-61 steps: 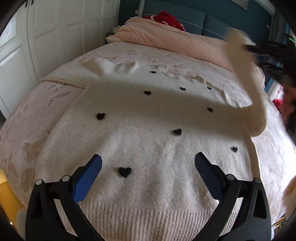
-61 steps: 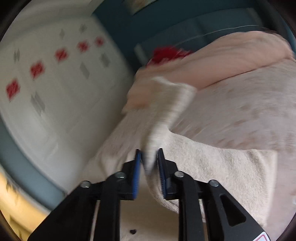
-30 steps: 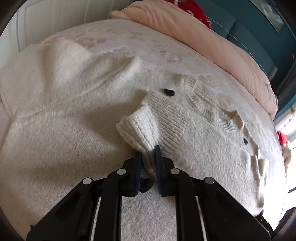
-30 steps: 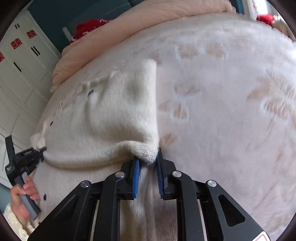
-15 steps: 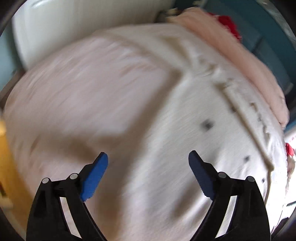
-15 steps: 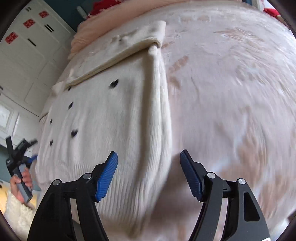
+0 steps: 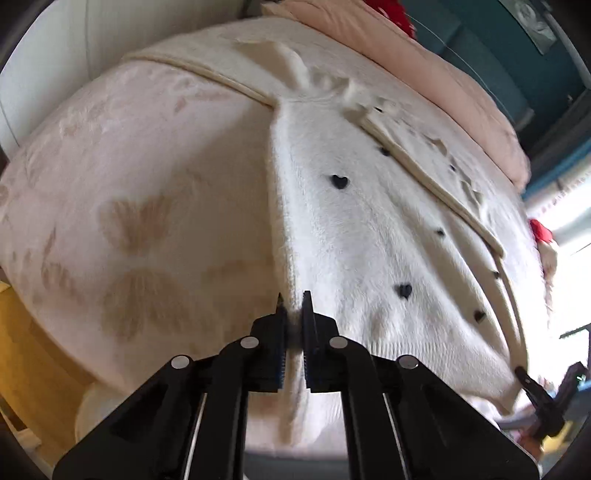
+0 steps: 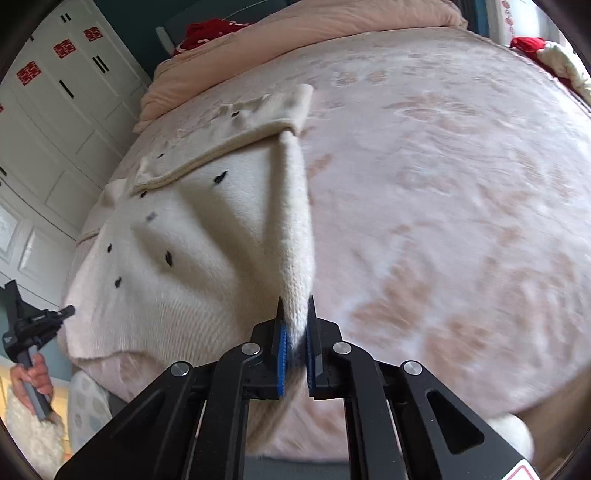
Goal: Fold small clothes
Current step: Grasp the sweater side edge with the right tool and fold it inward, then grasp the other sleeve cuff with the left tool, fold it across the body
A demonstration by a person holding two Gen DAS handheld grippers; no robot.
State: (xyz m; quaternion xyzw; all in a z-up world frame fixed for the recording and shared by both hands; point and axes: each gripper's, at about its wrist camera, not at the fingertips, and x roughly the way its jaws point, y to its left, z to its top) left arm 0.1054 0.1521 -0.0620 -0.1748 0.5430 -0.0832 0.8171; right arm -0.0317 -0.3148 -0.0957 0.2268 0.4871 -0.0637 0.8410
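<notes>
The sweater (image 7: 354,236), cream knit dotted with small black hearts (image 7: 339,181), lies spread on the bed (image 7: 140,206) near its foot edge, its ribbed hem hanging toward that edge and its sleeves folded across the chest in a band at the far end. Each lower corner of it is lifted off the blanket. The left gripper (image 7: 293,317) has its jaws pressed together on the hem corner at the sweater's left side edge, the knit pinched into a thin ridge between the blue pads. The right gripper (image 8: 295,325) pinches the opposite hem corner the same way, and the cloth rises from the bed in a taut fold up to its jaws. In the right wrist view the left gripper shows small at the far corner, held by a hand (image 8: 35,373) in a fluffy white sleeve (image 8: 33,428). Around the sweater the pink blanket shows a pale butterfly pattern. A peach duvet (image 8: 295,40) is rolled along the head of the bed with something red (image 8: 207,29) behind it. White wardrobe doors (image 8: 55,110) with red marks stand beside the bed.
</notes>
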